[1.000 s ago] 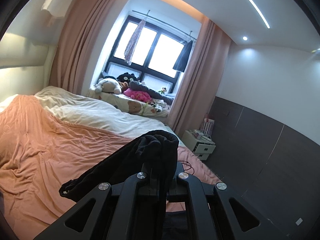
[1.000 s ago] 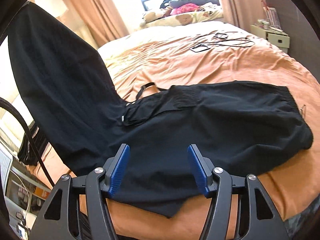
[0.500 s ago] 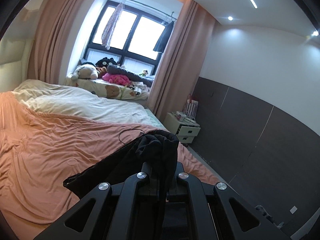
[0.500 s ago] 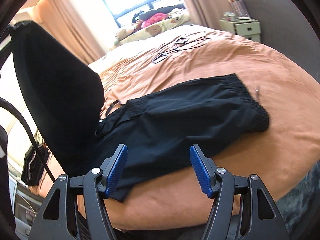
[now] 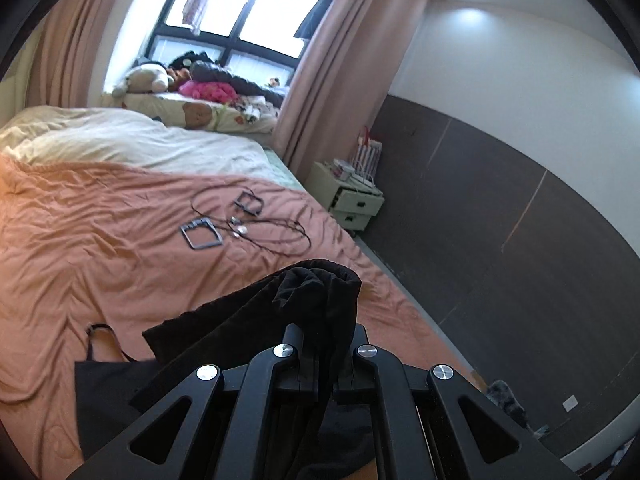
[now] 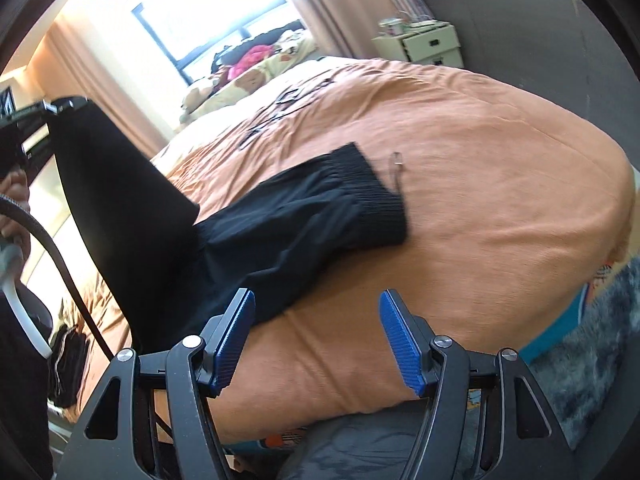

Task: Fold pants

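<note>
Black pants [image 6: 304,208] lie on the orange bedcover [image 6: 500,184], elastic waistband toward the right. My left gripper [image 5: 324,344] is shut on a bunched end of the pants [image 5: 316,292] and holds it lifted, so the fabric hangs as a tall black sheet [image 6: 120,200] at the left of the right wrist view. My right gripper [image 6: 318,336] is open and empty, above the bed's near edge, just right of the pants' lower hem. Its blue pads [image 6: 236,336] touch nothing.
Cables and two small square frames [image 5: 200,234] lie farther up the bed. A small clip [image 6: 396,160] lies beside the waistband. A white bedside cabinet [image 5: 352,200] stands by the dark wall. Plush toys [image 5: 148,78] sit at the window. A grey rug [image 6: 592,360] lies on the floor.
My left gripper has tipped downward with the pants end still in it. My right gripper has swung right and back, from over the pants to the bed's edge.
</note>
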The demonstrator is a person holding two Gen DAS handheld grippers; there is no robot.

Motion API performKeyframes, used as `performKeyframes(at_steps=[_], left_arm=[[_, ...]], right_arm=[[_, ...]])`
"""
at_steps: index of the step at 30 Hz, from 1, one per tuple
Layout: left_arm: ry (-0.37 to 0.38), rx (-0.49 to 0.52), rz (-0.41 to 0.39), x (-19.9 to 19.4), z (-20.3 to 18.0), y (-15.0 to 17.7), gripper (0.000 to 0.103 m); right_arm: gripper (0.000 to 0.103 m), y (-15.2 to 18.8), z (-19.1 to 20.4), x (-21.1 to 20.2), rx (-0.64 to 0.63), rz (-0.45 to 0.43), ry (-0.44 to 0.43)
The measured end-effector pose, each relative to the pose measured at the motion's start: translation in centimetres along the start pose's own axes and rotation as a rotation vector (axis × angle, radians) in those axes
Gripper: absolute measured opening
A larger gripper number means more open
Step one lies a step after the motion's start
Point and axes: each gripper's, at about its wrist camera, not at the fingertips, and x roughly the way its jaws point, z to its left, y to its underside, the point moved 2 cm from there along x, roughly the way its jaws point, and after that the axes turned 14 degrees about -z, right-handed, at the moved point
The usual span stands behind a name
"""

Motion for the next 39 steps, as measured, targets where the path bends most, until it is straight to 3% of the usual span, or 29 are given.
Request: performKeyframes(at_steps=[10,17,18,19,20,23,28,34,37,39], left_arm=[[0.077,-0.005,0.151,4.7,-3.7,6.6,0.004],[0.114,-0.016,0.278,7.9,-5.9,11.3,0.006],[0.117,-0.020,0.316,8.5,-6.2,12.2,0.008],[0.121,-0.025,0.346,8.8,-6.3,12.8,0.021],[0.138,-0.037,0.379,9.1,-6.6,13.7,0.041],[0.178,-0.048,0.406,8.8,-6.8,15.2,0.070],[0.193,-0.063,0.433,6.6,-5.7,16.5,0.073],[0.113,-0.044,0.391,3.9,-2.1,16.3,0.074],[0.065,-0.029,0.365,2.4,0.0,16.0,0.087],[0.032,-0.028,0.356,1.6,1.5,15.9,0.089]], right_arm=[[0.063,0.6,-3.6,-0.6,0.084,0.015,0.035],[0.063,0.5,-5.8,-0.3,0.159,0.019,-0.003],[0.063,0.5,-6.0,-0.1,0.168,0.021,-0.006],[0.063,0.5,-6.2,0.0,0.174,0.022,-0.008],[0.063,0.4,-6.4,0.0,0.179,0.022,-0.010],[0.063,0.5,-6.8,0.0,0.185,0.021,-0.019],[0.063,0.4,-6.8,0.7,0.205,0.023,-0.050],[0.063,0.2,-6.4,2.2,0.250,0.028,-0.114],[0.063,0.4,-6.3,3.4,0.272,0.041,-0.131],[0.063,0.4,-6.3,4.2,0.293,0.045,-0.147]])
